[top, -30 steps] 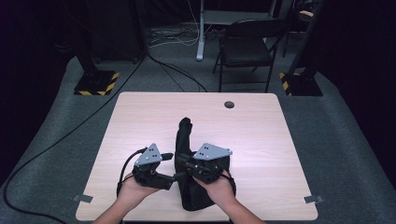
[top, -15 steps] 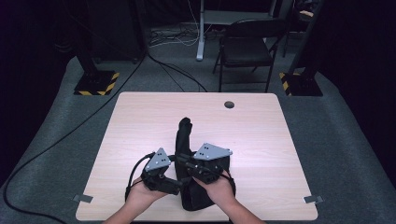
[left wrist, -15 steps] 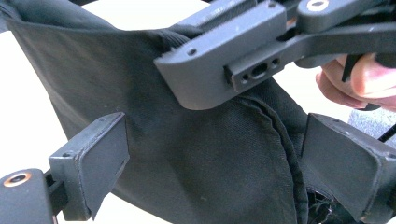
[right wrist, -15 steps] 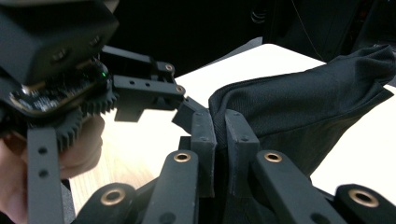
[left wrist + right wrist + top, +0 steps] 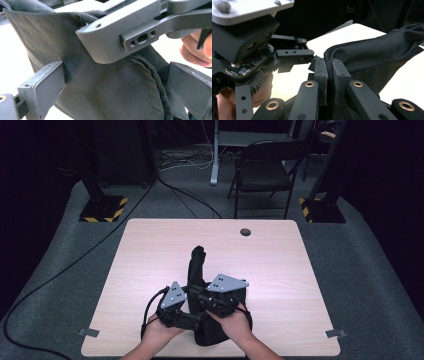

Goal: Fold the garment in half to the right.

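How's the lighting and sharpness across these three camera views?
High view: table brightly lit, surroundings dark, slightly soft. Left gripper view: black fabric weave sharp, tabletop washed out. Right gripper view: right gripper close and slightly blurred, background dark.

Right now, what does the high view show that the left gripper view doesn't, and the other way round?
High view: the whole wooden table and a folding chair behind it. Left gripper view: up close, the weave and the curved stitched seam of the black fabric, which lies between the jaws of the left gripper; they have just been opening and stand clear of it. Both: that fabric, and the right gripper shut on its edge.
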`<state>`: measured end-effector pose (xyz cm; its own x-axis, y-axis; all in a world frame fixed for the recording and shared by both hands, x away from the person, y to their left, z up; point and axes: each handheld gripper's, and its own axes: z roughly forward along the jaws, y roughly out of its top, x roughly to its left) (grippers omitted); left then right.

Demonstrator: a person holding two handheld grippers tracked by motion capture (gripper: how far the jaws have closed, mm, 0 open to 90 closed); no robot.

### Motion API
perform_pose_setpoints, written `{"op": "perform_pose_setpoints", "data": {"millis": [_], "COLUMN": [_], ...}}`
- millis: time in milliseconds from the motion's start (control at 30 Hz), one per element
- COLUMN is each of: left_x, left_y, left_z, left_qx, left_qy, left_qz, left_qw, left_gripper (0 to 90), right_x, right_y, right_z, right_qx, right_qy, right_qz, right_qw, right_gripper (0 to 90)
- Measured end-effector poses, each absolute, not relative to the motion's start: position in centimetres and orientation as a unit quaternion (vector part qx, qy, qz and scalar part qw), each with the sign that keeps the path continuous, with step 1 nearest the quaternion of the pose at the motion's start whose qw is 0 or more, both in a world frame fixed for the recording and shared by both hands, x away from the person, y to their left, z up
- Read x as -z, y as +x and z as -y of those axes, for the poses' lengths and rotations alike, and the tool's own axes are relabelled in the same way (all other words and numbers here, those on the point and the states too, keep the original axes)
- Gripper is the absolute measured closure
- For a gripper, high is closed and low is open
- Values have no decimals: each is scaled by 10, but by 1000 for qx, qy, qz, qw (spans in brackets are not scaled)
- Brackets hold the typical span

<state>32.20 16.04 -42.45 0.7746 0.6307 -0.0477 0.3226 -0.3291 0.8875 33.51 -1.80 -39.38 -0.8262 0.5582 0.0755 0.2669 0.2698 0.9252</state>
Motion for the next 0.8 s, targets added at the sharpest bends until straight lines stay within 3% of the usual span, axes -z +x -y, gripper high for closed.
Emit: {"op": "perform_pose_setpoints", "data": {"millis": [800], "left_x": [443], "left_y": [321], "left_z": [-159], "left_qx": [-147], "left_qy": [820], "left_qz": [-297], "left_qw": [467], "left_gripper": [25], "right_x": [397], "right_y": [334], "right_z": [20], "right_qx": [-546], "right_qy": [265], "right_qz": [-784], "right_qw": [132], "right_gripper": [837]}}
